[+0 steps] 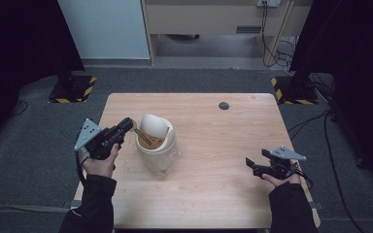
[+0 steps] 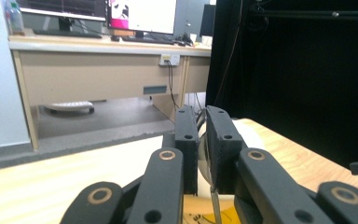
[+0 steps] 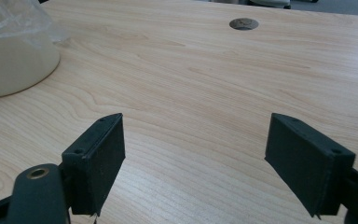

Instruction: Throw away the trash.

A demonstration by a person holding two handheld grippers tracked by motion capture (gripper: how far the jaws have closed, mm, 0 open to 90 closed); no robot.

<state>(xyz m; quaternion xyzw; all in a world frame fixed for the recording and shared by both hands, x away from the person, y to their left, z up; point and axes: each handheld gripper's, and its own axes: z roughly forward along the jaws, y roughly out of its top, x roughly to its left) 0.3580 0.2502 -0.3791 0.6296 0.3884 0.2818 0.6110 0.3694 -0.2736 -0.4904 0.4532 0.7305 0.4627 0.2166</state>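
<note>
A white bowl point(image 1: 156, 145) stands left of the table's middle, partly wrapped in a clear plastic bag point(image 1: 162, 165). A white lid point(image 1: 154, 125) leans up at its back, and thin brown sticks point(image 1: 145, 137) slant into it. My left gripper point(image 1: 127, 125) is at the bowl's left rim, its jaws nearly closed on the sticks' outer end. In the left gripper view a thin pale strip point(image 2: 213, 205) runs down from between the fingers point(image 2: 186, 140), though what they pinch is hard to make out. Near the table's right front, my right gripper point(image 1: 253, 165) point(image 3: 193, 158) stands open over bare wood.
The wooden table point(image 1: 213, 194) has a round grommet hole point(image 1: 224, 105) point(image 3: 244, 23) at the back middle. The bowl point(image 3: 14, 60) shows at the far left of the right gripper view. Stands with yellow-black bases point(image 1: 73, 90) sit on the floor behind.
</note>
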